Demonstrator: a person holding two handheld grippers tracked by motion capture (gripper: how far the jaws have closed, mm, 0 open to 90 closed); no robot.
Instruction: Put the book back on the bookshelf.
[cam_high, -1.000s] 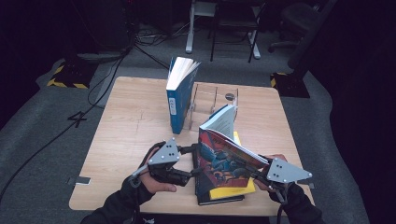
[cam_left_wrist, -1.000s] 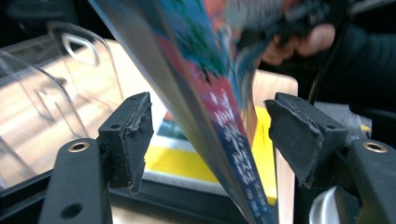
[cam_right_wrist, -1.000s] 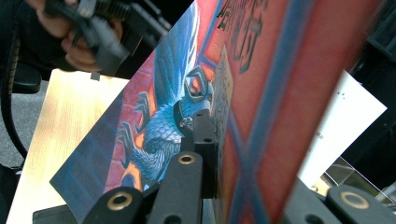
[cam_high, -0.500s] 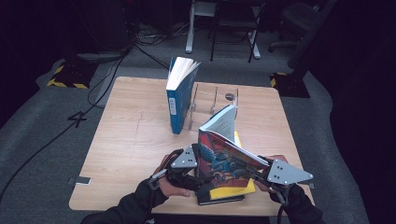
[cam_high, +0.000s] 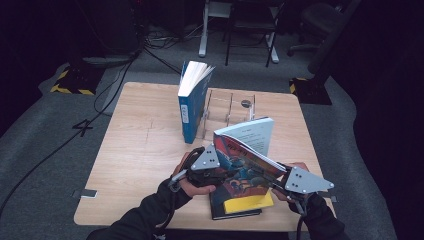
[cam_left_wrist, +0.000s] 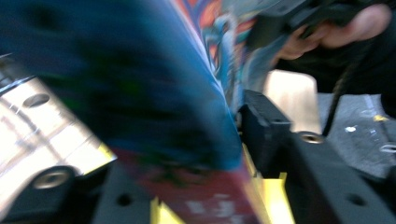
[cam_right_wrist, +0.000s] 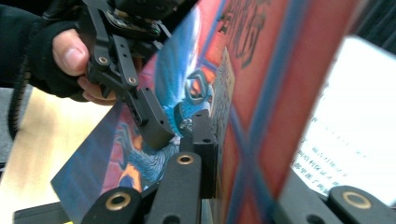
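Observation:
A colourful book (cam_high: 245, 165) with a red and blue cover is tilted up off the table, its white pages fanning toward the back. My right gripper (cam_high: 277, 182) is shut on its right edge; in the right gripper view the book (cam_right_wrist: 261, 93) sits clamped between the jaws of my right gripper (cam_right_wrist: 247, 154). My left gripper (cam_high: 220, 172) is at the book's left edge. Its jaws have just been closing with the cover (cam_left_wrist: 177, 116) between them, and one pad (cam_right_wrist: 154, 121) lies on the cover.
Under the raised book a black and yellow book (cam_high: 240, 205) lies flat near the front edge of the wooden table (cam_high: 140, 150). A blue book (cam_high: 190, 105) stands upright against a clear rack (cam_high: 230, 107) at the back middle.
My left gripper has moved right to the colourful book's left edge and its jaws have come in around the cover. The right gripper and the book have stayed put.

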